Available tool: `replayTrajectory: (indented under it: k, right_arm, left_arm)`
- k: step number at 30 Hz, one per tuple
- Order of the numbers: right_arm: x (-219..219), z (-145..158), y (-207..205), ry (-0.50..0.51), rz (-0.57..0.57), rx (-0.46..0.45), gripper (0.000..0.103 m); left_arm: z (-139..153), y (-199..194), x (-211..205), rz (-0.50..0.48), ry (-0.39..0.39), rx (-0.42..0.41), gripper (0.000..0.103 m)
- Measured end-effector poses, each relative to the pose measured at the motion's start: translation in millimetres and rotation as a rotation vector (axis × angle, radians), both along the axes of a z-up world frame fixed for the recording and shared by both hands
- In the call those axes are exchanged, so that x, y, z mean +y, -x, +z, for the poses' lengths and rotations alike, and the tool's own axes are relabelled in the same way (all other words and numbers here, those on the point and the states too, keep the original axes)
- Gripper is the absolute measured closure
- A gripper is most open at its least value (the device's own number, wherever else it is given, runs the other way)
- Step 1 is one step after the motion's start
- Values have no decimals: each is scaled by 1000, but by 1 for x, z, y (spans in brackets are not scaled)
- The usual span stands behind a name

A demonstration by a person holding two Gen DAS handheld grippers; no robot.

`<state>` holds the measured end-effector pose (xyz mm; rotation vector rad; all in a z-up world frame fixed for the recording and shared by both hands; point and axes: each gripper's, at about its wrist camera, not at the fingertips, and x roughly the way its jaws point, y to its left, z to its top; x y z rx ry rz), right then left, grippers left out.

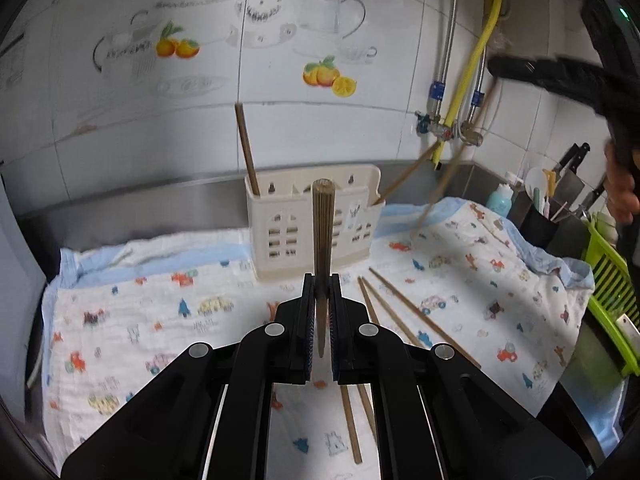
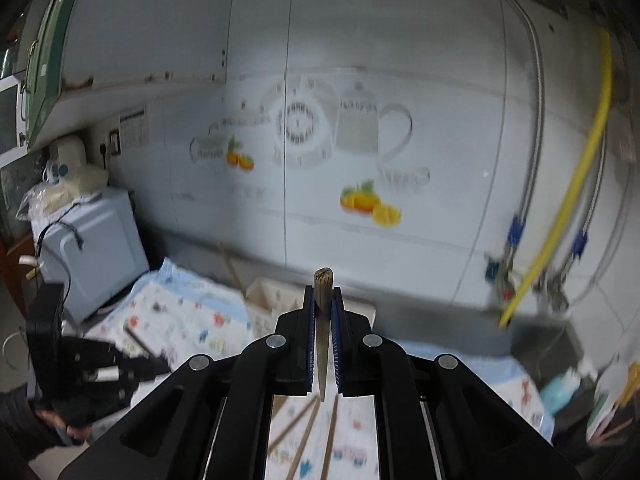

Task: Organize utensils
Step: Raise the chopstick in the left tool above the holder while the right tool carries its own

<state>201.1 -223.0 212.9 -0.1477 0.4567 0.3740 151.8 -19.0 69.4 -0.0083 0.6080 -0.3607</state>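
Observation:
My left gripper (image 1: pixel 321 280) is shut on a wooden chopstick (image 1: pixel 322 232) that points forward at the cream utensil holder (image 1: pixel 316 228) on the patterned cloth. The holder has one chopstick (image 1: pixel 247 148) standing at its left and one (image 1: pixel 404 176) leaning out at its right. Several loose chopsticks (image 1: pixel 400 312) lie on the cloth beside my left gripper. My right gripper (image 2: pixel 322 292) is shut on another chopstick (image 2: pixel 322 308), raised above the cloth; the holder (image 2: pixel 268 300) is below and left of it. The right gripper shows blurred at the upper right of the left wrist view (image 1: pixel 560 76).
A patterned cloth (image 1: pixel 160 320) covers the steel counter against a tiled wall. Pipes and a yellow hose (image 1: pixel 476 52) run down at the right. A black caddy with knives (image 1: pixel 552 208) and a green rack (image 1: pixel 612 288) stand at the right. A grey appliance (image 2: pixel 96 248) stands at the left.

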Motion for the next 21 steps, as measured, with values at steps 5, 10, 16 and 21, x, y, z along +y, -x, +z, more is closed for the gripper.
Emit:
replayTrajectory:
  k: [5, 10, 16, 21]
  right_arm:
    - [5, 10, -38, -24, -36, -21, 96]
    - [11, 0, -72, -40, -60, 12, 96]
    - [16, -32, -100, -33, -67, 72, 96]
    - [15, -50, -106, -25, -65, 103, 96]
  left_arm:
    - [28, -11, -4, -13, -16, -53, 98]
    - [67, -20, -10, -26, -22, -130, 98]
    - [110, -38, -17, -10, -38, -239, 98]
    - [125, -62, -23, 31, -48, -291, 98]
